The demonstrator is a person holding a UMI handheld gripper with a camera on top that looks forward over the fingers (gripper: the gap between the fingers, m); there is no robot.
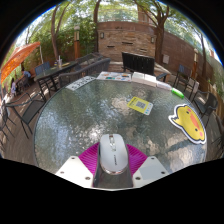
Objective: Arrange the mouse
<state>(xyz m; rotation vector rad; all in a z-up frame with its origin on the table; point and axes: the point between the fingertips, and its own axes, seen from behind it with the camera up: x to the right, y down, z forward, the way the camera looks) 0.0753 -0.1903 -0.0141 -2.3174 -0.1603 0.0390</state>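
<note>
gripper view: jaws clamped on mouse (113, 152), yellow mat (187, 122) ahead-right on table (70, 120)

Round glass table (90, 110), yellow duck-shaped mat (187, 122), green card (140, 105), black chairs (30, 95)

daylight, dappled shade | tabletop glare | strong fisheye edges

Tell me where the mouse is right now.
In the gripper view, the white mouse sits between the gripper fingers at the near edge of the round glass table.
</note>
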